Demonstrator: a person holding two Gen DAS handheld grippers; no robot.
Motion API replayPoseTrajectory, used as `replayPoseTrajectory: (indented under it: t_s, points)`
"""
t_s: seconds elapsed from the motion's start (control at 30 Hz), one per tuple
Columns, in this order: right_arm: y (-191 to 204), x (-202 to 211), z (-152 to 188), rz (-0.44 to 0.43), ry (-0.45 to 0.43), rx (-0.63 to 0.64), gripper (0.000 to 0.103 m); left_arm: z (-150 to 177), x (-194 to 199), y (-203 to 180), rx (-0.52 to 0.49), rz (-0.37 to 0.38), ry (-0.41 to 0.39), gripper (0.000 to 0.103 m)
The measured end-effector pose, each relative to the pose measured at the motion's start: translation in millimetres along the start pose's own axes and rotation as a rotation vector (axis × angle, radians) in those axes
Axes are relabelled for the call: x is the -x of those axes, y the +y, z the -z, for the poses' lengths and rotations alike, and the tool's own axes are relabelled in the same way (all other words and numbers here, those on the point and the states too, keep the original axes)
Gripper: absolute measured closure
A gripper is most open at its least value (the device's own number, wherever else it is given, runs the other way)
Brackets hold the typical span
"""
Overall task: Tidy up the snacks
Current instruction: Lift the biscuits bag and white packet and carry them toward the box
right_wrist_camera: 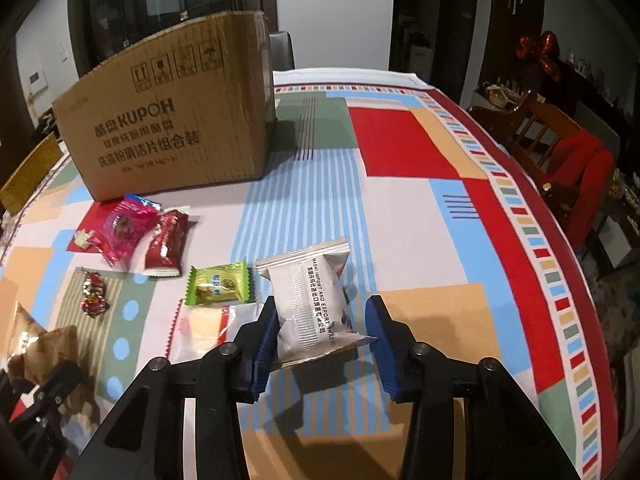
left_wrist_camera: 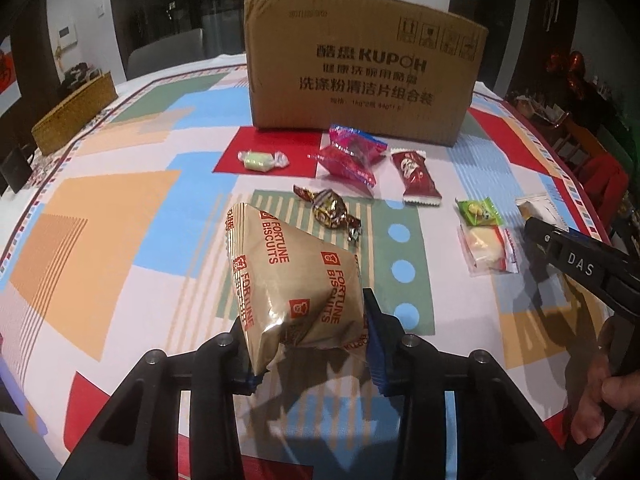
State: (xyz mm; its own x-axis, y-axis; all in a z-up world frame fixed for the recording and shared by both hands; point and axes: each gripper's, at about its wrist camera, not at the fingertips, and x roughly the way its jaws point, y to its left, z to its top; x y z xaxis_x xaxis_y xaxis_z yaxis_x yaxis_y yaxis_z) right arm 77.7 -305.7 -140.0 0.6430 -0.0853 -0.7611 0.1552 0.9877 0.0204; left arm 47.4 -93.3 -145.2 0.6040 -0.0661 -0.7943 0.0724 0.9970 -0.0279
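My left gripper [left_wrist_camera: 308, 344] is shut on a tan Fortune Biscuits bag [left_wrist_camera: 296, 276], which it holds just above the table. My right gripper [right_wrist_camera: 320, 340] is open around a silver snack packet [right_wrist_camera: 312, 304]; the left finger touches it and the right finger stands apart. A large cardboard box [left_wrist_camera: 360, 80] stands at the back of the table and also shows in the right wrist view [right_wrist_camera: 172, 120]. In front of it lie a pink packet [left_wrist_camera: 350, 156], a red packet [left_wrist_camera: 416, 178], a green candy [left_wrist_camera: 262, 160] and a brown foil candy [left_wrist_camera: 330, 208].
A green packet [right_wrist_camera: 220, 284] and a clear packet with a pale cake [right_wrist_camera: 208, 324] lie left of the silver packet. The table wears a colourful patchwork cloth [right_wrist_camera: 400, 220]. A wooden chair with a red cloth [right_wrist_camera: 576, 164] stands at the right edge. A woven basket [left_wrist_camera: 72, 116] sits far left.
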Motion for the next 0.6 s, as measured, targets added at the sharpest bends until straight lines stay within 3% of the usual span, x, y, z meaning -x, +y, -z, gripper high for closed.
replayPoseTrajectory:
  t_s: [0.6]
  points:
    - [23.7, 51.9, -14.6, -0.012, -0.097, 0.012, 0.059, -22.3, 42.0, 28.9, 0.019, 0.012, -0.105, 0.063]
